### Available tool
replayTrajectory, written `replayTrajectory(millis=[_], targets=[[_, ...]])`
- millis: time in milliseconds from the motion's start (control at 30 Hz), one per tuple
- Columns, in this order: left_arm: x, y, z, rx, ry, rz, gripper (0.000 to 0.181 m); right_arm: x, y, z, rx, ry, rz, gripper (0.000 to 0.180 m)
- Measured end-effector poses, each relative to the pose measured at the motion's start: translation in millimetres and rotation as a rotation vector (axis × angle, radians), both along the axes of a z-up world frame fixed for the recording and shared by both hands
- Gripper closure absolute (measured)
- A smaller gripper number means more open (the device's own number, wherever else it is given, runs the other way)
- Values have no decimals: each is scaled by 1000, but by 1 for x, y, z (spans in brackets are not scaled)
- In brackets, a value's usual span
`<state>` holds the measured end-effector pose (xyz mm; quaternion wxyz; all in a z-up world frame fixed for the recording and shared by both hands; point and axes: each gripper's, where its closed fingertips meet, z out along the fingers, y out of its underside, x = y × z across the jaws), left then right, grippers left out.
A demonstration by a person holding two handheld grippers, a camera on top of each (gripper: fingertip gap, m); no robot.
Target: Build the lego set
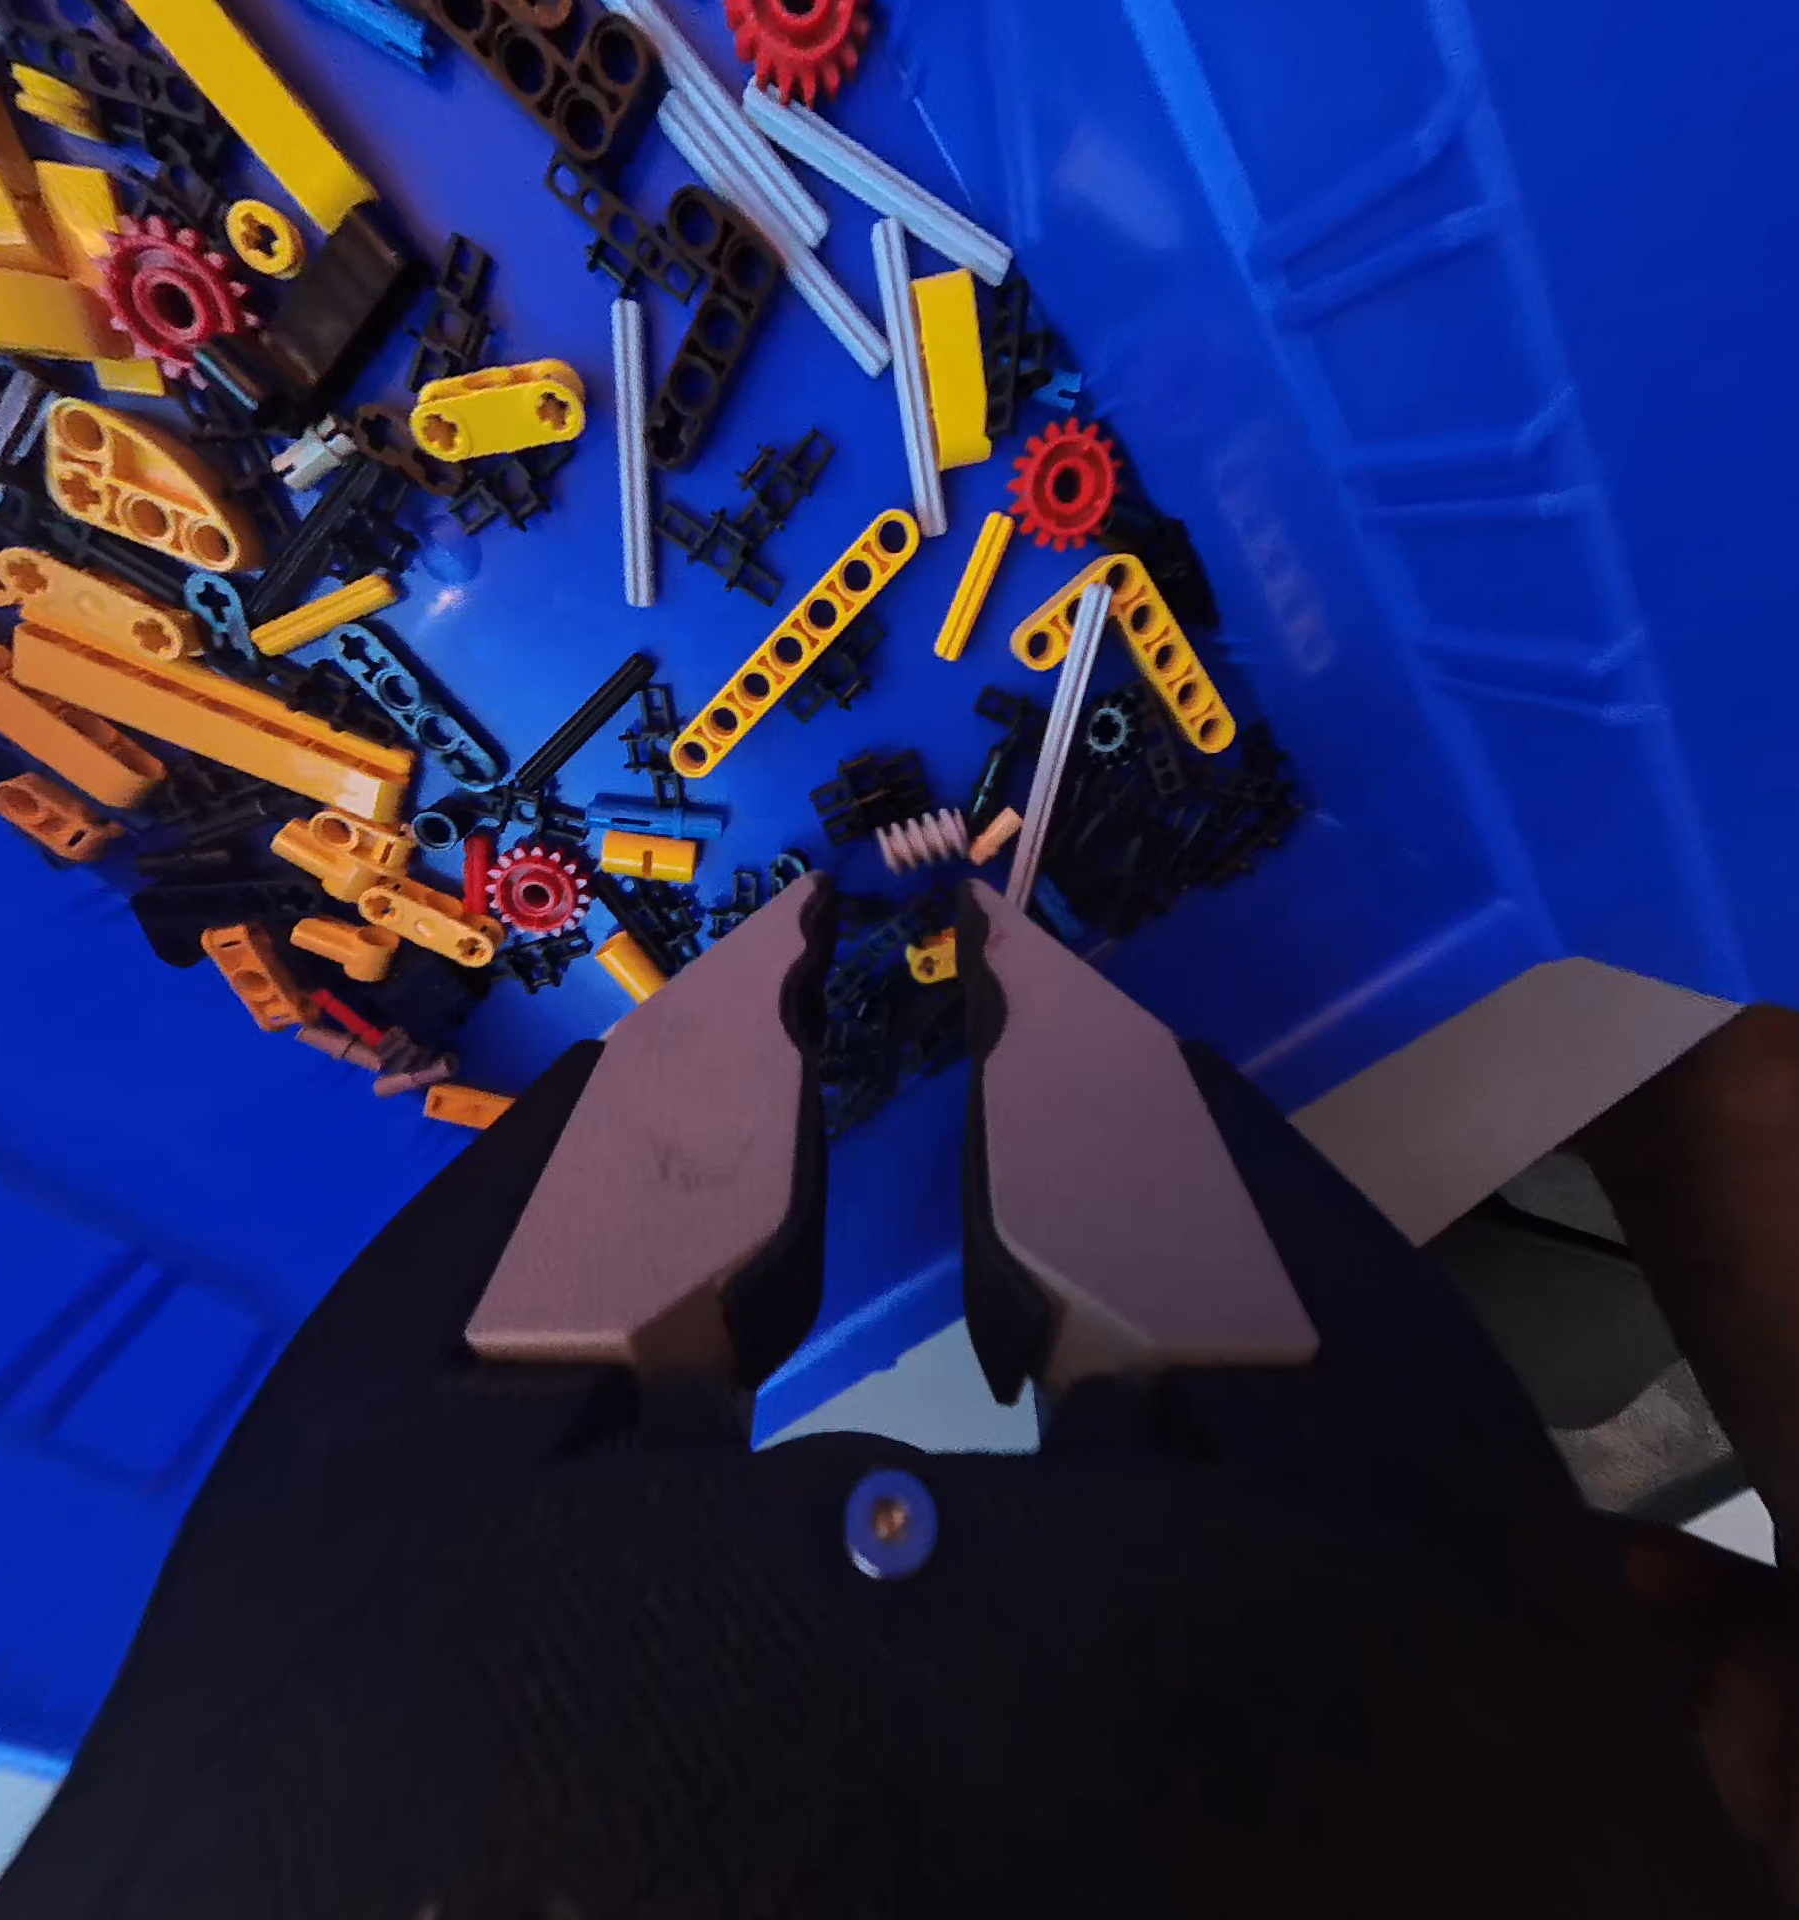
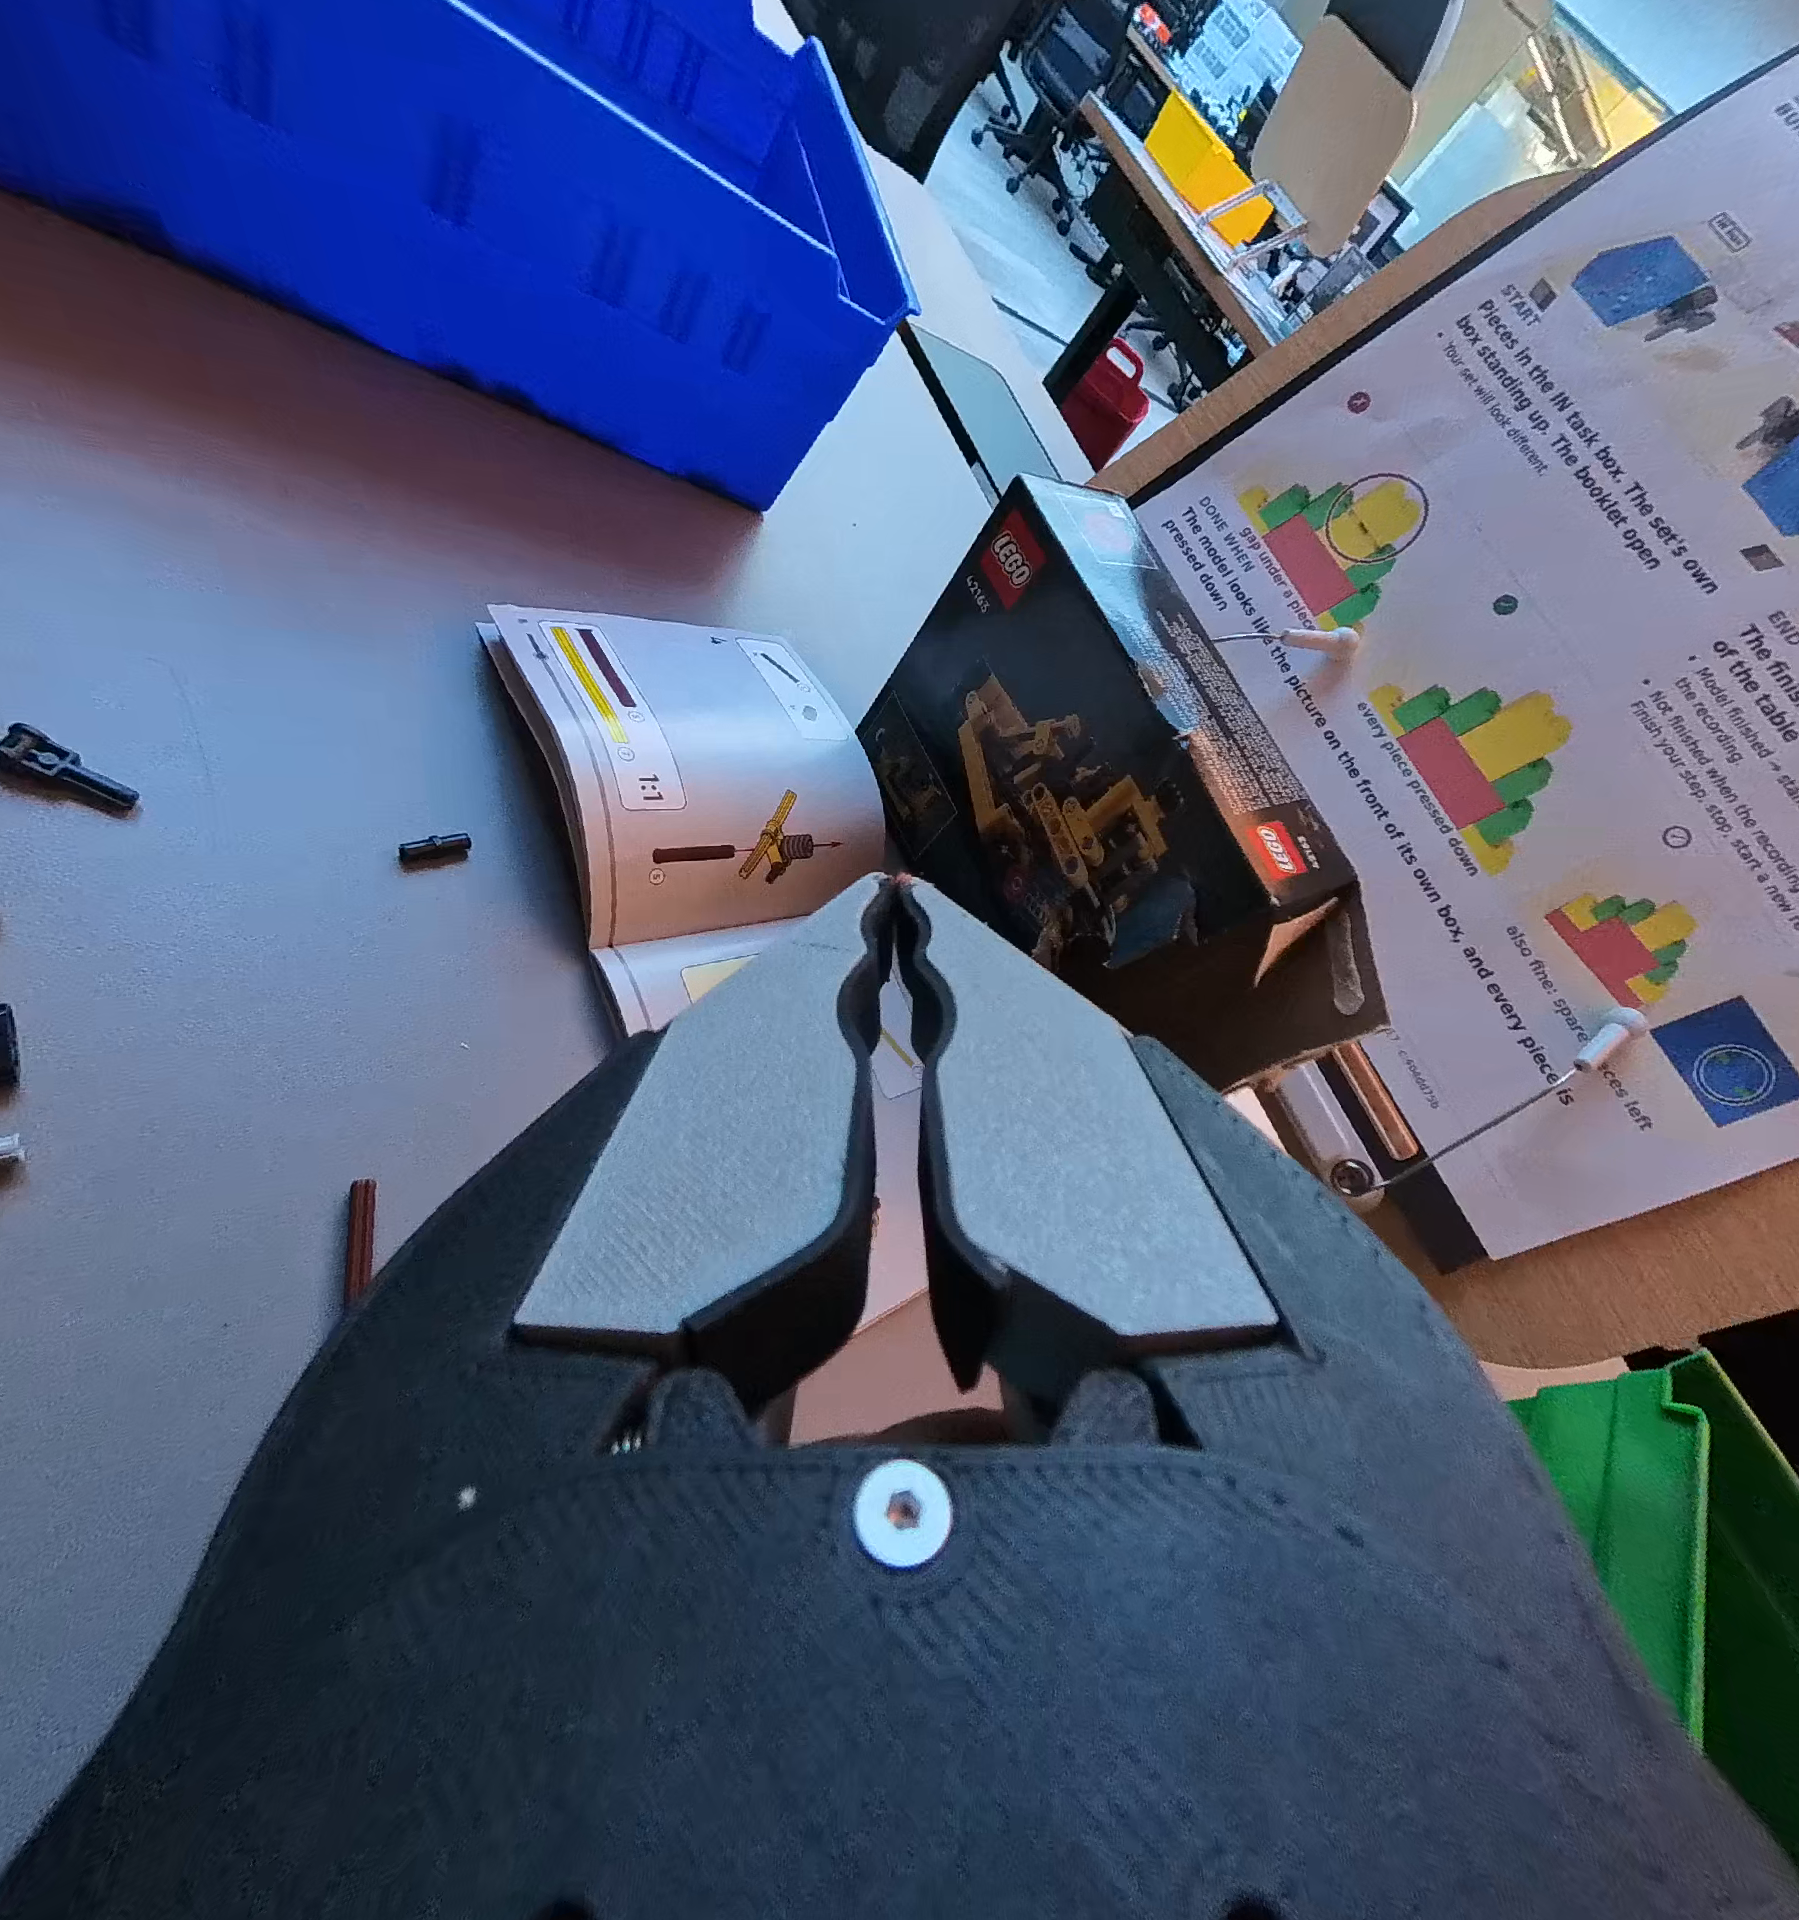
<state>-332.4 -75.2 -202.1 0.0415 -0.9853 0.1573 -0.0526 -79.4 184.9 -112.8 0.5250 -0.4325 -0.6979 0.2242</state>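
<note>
Left wrist view, left gripper (image 1: 890,902) parted above bin's (image 1: 1394,520) pieces, right gripper (image 2: 893,891) seemingly closed.

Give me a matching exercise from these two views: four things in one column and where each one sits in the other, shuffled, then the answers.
Things:
1. worm gear
2. instruction booklet
3. small black pin
4. left tongs

Places:
A. lying open on the table, beside the set's box
B. in the blue bin, just beyond the open tong tips
C. alone on the bare table, left of the booklet
D. poised over the pile of loose black pieces in the bin

Pairs: 1-B, 2-A, 3-C, 4-D
</note>
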Motion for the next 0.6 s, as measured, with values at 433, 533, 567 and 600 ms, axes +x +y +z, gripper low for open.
replayTrajectory(millis=[433,533,567,600], targets=[[4,7,-4,-5,-32,15,161,0,-1,1,-1,3,0,180],[4,8,-4,-2,-41,13,162,0,-1,0,-7,-5,3,180],[2,8,-5,1,-31,15,167,-1,-2,-2,-10,-10,3,180],[0,8,-5,2,-23,16,172,-2,-1,-4,-13,-17,-1,180]])
